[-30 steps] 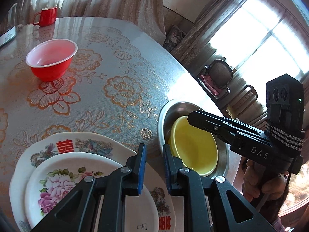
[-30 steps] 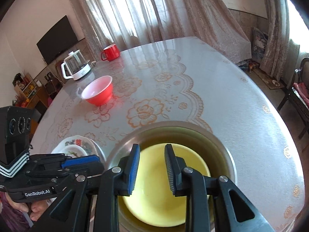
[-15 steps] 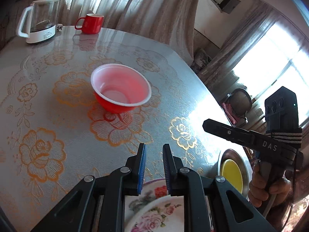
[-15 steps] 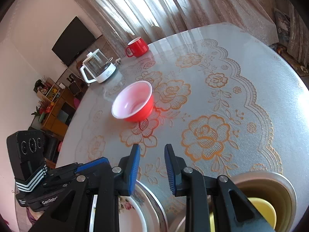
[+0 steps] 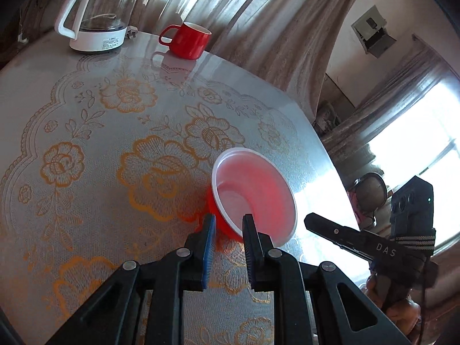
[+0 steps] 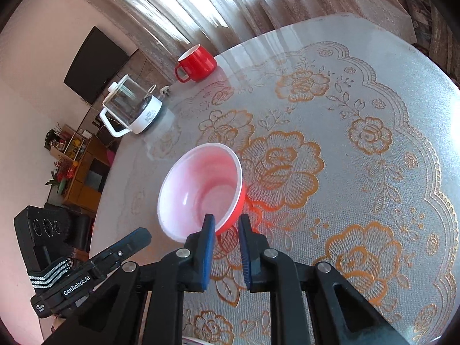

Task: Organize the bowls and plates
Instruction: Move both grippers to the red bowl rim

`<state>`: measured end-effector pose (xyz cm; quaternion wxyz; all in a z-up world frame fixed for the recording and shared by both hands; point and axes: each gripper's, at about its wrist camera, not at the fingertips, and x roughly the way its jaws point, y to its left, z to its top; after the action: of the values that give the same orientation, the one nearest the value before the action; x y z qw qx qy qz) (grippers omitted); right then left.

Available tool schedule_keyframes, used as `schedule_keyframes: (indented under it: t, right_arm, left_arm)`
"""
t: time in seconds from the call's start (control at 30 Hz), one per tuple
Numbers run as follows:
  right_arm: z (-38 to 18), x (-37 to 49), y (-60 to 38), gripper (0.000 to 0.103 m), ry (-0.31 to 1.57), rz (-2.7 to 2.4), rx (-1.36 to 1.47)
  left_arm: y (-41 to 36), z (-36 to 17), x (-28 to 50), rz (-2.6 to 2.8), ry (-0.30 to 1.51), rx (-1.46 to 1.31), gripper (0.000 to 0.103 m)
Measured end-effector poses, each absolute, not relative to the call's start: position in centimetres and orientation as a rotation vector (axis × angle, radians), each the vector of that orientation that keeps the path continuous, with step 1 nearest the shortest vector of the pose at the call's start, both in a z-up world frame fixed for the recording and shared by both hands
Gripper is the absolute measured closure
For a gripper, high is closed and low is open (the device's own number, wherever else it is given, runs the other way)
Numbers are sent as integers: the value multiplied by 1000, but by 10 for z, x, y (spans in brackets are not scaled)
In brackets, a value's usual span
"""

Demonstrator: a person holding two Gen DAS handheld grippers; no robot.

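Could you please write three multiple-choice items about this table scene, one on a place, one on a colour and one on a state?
1. Where does the red mug stand?
A. Inside the bowl
B. Near the table's far edge, beside the glass kettle
C. Between the tongs

2. What colour is the inside of the red bowl?
A. Whitish pink
B. Yellow
C. Green

3. How does the bowl stand?
A. Upside down
B. Stacked on a plate
C. Mouth up, directly on the tablecloth

Answers:
1 B: both wrist views show mug and kettle side by side at the far edge.
2 A: the inside looks pale, the outer wall red.
3 C: its open mouth faces up, and only cloth shows beneath it.
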<state>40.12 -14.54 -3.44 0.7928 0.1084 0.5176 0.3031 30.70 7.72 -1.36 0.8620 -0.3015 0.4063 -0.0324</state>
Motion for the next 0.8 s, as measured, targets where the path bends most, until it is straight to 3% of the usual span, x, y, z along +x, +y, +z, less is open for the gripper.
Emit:
schedule_keyframes:
  t: [0.23,0.33,0.5,0.8]
  right_arm:
    - [-49,422,-135,88,1144,614,235]
    - [-49,420,-128,94,1134,621,193]
    - [-43,411,-132,96,1107,624,150]
    - [-44,392,-157,96,1130,621,151]
  left_arm:
    - [84,-31,335,-74,883,-692,82]
    - [77,-32,342,-85,888,-651,87]
    - [72,-31,333,-106,887,-652,94]
    - [37,-27,307,-117,917,-552,93]
